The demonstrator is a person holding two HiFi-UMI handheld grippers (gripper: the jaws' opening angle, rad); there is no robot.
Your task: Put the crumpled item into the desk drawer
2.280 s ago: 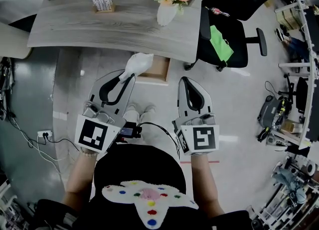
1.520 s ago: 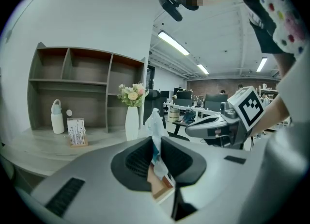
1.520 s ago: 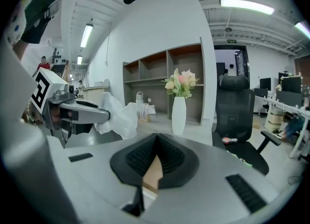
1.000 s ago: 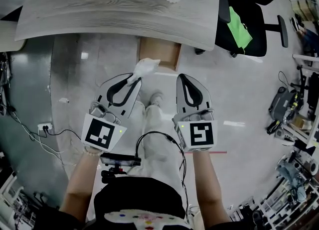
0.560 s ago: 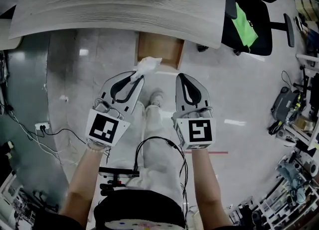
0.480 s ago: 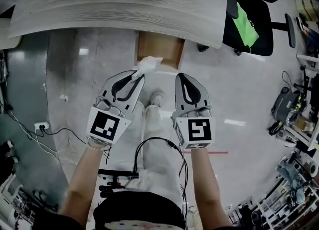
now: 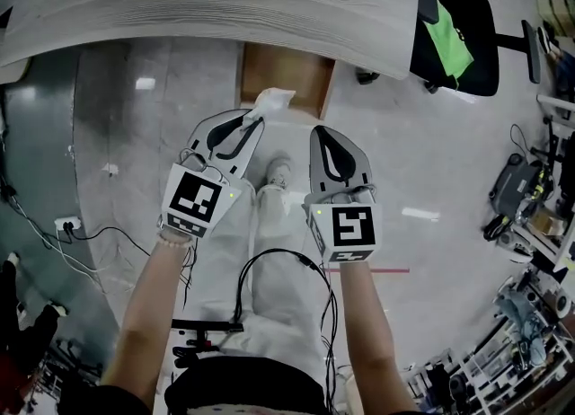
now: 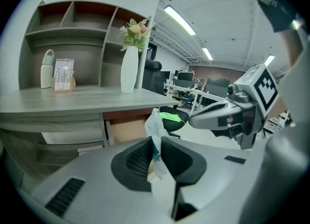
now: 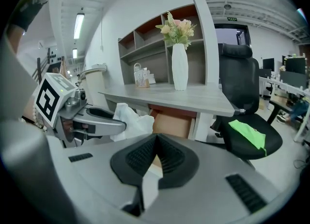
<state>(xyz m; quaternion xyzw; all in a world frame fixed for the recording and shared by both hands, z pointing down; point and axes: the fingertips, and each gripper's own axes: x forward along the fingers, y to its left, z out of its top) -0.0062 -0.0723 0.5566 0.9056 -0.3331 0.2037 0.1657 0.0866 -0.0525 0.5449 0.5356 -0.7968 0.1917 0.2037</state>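
My left gripper is shut on a crumpled white tissue, which sticks out past its tips toward the open wooden drawer under the grey desk. In the left gripper view the tissue is pinched between the dark pads, with the drawer straight ahead. My right gripper hangs beside it, shut and with nothing in it. From the right gripper view the tissue shows at the left and the drawer lies ahead under the desktop.
A black office chair with a green cloth on its seat stands right of the desk. A white vase with flowers stands on the desktop. Cables lie on the floor at the left; my legs are below the grippers.
Both grippers have sunk and come closer to the open drawer. The desk edge has slid toward the top of the head view. The tissue stays pinched in the left gripper.
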